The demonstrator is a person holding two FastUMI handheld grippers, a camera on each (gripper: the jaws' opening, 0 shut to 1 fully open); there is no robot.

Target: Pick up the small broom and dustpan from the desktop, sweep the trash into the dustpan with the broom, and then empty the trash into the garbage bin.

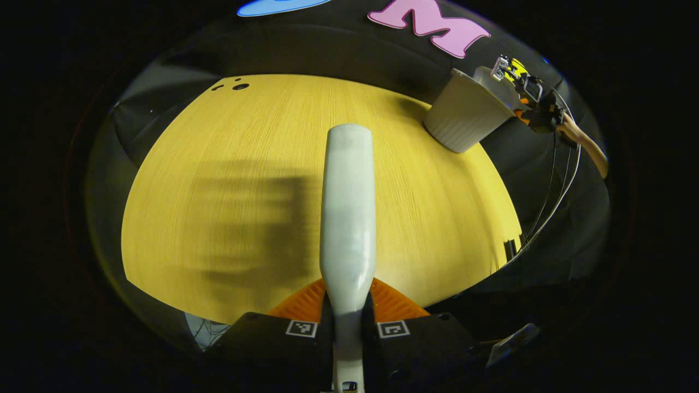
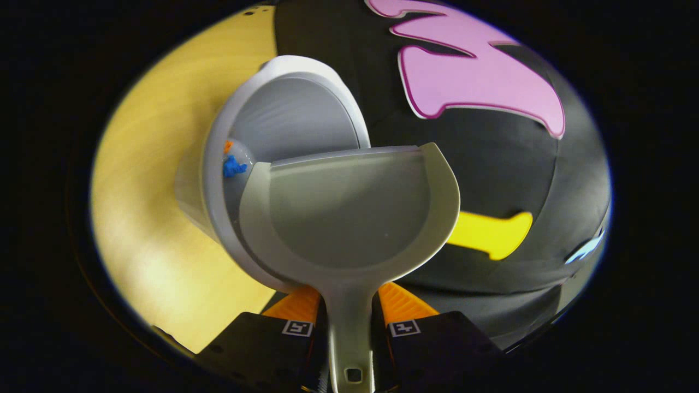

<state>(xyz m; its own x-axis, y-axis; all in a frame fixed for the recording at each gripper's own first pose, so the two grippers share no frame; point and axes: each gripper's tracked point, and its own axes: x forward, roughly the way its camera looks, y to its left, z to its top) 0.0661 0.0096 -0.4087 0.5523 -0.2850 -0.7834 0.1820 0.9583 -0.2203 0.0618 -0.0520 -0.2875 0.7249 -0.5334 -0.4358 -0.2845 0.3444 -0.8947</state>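
Now, line by line:
Dustpan [image 2: 349, 218]: pale grey-green, seen in the right gripper view; its scoop is tipped over the mouth of the garbage bin, and the scoop's inner face looks bare.
Dustpan handle: runs down between the orange fingers [image 2: 401, 305] of the right gripper [image 2: 349, 322], which pinch it from both sides.
Garbage bin [image 2: 284, 114]: white, round, open-topped, standing on the table by its edge; the dustpan's front lip overlaps the bin's rim.
Bin contents: a small blue scrap [image 2: 235, 166] and a smaller orange bit [image 2: 227, 146] lie against the inner wall on the left side.
Broom [image 1: 348, 218]: only its white handle is clear, held upright along the left gripper view and clamped between the ribbed orange fingers [image 1: 390, 303] of the left gripper [image 1: 348, 305]; the brush end I cannot tell.
Table [image 1: 218, 136]: yellow wood grain, with a blurred shadow left of the broom handle.
Bin, from the left gripper view [image 1: 464, 114]: sits at the far right corner of the table, with the other gripper [image 1: 532, 101] and a person's arm [image 1: 587, 144] just above and beside it.
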